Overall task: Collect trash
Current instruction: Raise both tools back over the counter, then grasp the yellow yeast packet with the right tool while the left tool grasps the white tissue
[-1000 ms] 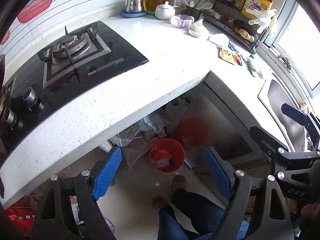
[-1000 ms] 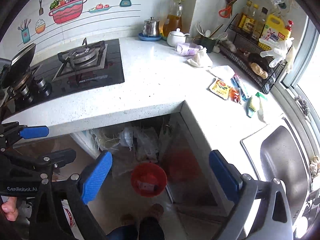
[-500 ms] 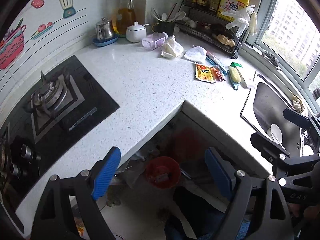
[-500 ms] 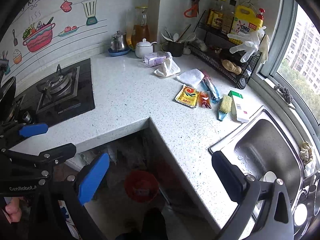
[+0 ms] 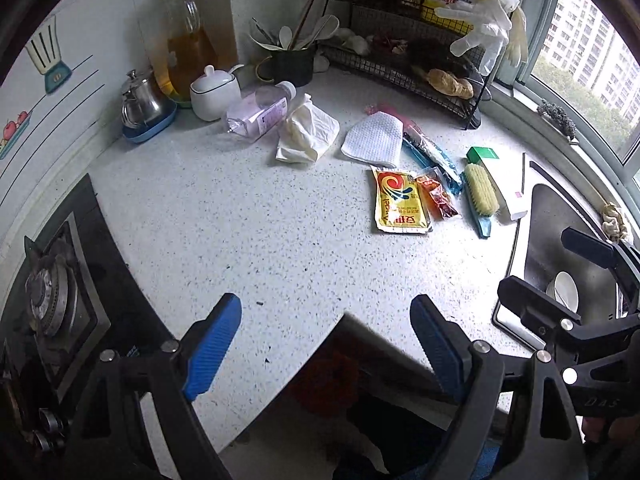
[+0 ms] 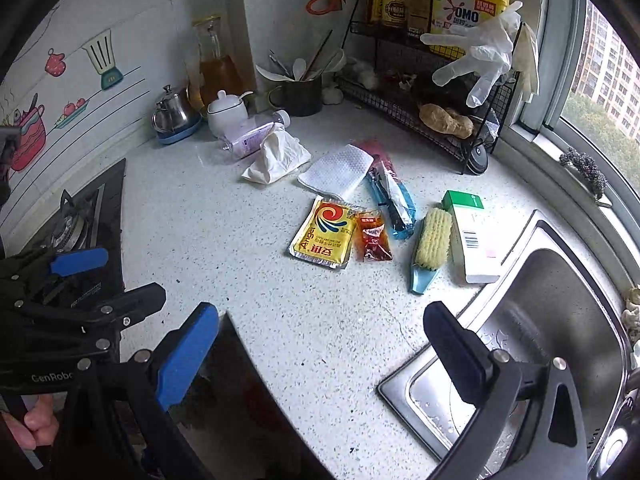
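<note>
Trash lies on the white speckled counter (image 5: 248, 232): a yellow packet (image 5: 398, 200) (image 6: 325, 233), a small red sachet (image 5: 437, 197) (image 6: 373, 235), a blue wrapper (image 5: 430, 154) (image 6: 394, 196), a crumpled tissue (image 5: 306, 130) (image 6: 276, 158), a white wipe (image 5: 374, 140) (image 6: 338, 170) and a lying plastic bottle (image 5: 258, 112) (image 6: 252, 136). My left gripper (image 5: 326, 344) is open and empty over the counter's front corner. My right gripper (image 6: 320, 344) is open and empty, short of the packets.
A scrub brush (image 6: 430, 240) and a green-white box (image 6: 472, 236) lie beside the steel sink (image 6: 552, 320). A gas hob (image 5: 52, 300) is at the left. A wire rack (image 6: 424, 100), kettle (image 6: 174, 114), sugar pot (image 6: 226, 114) and utensil cup (image 6: 298, 94) line the back.
Both grippers rose from facing the red bin on the floor under the counter and swung forward over the countertop, closer to the trash. Both stayed open.
</note>
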Demonstrator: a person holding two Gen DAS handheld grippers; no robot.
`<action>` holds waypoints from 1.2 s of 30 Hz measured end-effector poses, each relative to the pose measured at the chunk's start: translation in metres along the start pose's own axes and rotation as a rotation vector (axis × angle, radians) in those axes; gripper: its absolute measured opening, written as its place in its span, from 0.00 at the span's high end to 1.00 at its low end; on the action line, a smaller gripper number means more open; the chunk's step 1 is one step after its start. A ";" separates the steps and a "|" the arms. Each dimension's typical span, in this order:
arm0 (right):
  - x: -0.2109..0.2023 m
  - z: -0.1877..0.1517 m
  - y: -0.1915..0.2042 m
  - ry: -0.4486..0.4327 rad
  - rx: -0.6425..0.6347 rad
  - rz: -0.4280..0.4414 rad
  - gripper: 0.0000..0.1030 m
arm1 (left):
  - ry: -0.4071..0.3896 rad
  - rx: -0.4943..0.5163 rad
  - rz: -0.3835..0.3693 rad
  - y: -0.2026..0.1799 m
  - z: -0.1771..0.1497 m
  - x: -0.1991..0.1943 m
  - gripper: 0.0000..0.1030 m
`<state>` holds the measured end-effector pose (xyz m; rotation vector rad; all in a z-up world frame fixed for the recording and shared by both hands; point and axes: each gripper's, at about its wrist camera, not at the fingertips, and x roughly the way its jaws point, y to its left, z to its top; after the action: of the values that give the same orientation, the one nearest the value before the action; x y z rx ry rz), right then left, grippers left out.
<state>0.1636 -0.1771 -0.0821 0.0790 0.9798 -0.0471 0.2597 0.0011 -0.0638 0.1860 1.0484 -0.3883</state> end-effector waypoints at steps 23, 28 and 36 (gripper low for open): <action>0.126 0.032 -0.005 0.277 0.246 0.082 0.04 | 0.212 0.163 -0.080 0.041 0.076 0.141 0.17; 0.141 0.038 -0.008 0.314 0.297 0.055 0.06 | 0.229 0.199 -0.102 0.044 0.089 0.162 0.17; 0.157 0.059 -0.011 0.313 0.288 -0.003 0.07 | 0.233 0.190 -0.118 0.056 0.113 0.184 0.17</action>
<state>0.2994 -0.1935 -0.1803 0.3580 1.2809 -0.1828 0.4538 -0.0257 -0.1706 0.3463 1.2552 -0.5837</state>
